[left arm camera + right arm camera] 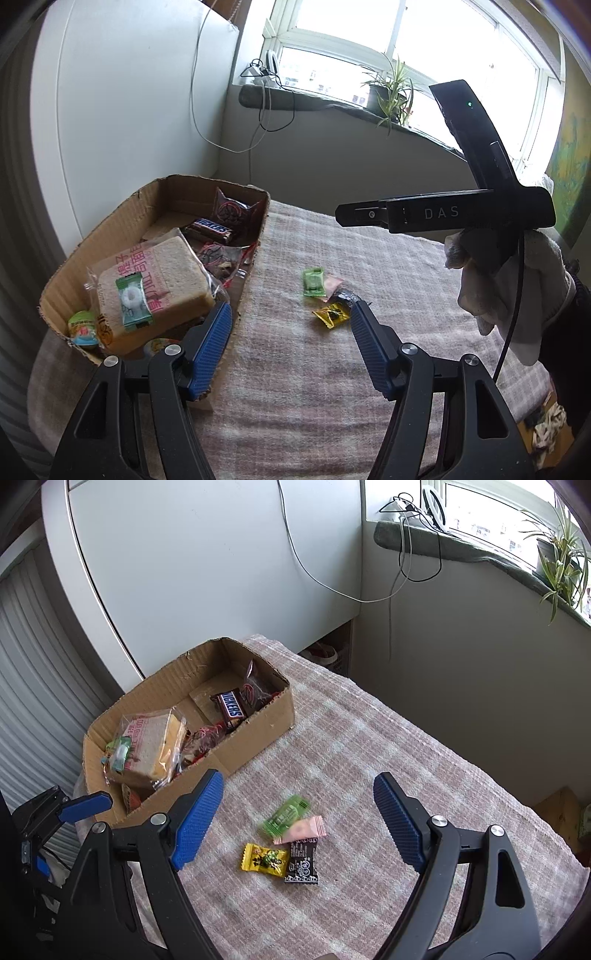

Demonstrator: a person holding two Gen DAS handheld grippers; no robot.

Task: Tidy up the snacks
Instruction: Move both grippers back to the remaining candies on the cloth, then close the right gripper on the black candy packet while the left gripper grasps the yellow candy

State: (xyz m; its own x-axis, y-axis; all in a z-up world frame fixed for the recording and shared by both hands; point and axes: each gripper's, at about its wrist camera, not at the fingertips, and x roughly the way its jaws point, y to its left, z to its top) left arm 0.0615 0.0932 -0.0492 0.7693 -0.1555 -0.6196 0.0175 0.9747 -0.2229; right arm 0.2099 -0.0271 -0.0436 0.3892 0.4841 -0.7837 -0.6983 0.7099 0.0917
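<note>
Right claw: my right gripper [297, 821] hangs wide open above the small heap of loose candies, holding nothing.
Left claw: my left gripper [291, 328] is open and empty too, its left pad at the near wall of the cardboard box [255, 734].
Loose snacks: four small pieces lie in a touching cluster on the checked cloth [388, 738], well apart from the box: a green candy [286, 814], a pink candy [304, 829], a yellow candy [264, 860] and a black candy [303, 862].
Green candy: it looks blurred in the right view, so I cannot tell its exact pose there; the left view shows it flat [313, 282].
Box contents: a wrapped bread slice [155, 291] with a green-and-white mint [133, 301] on top, a Snickers bar [229, 706], dark red packets [232, 212] at the far end, and a round item [83, 326] in the near corner.
Step in hand: I judge I am between pickups, with most snacks already boxed and the four loose ones left.
Next move: I would lower the right claw onto one candy at the cluster's edge, close on that piece alone, then carry it to the box.
</note>
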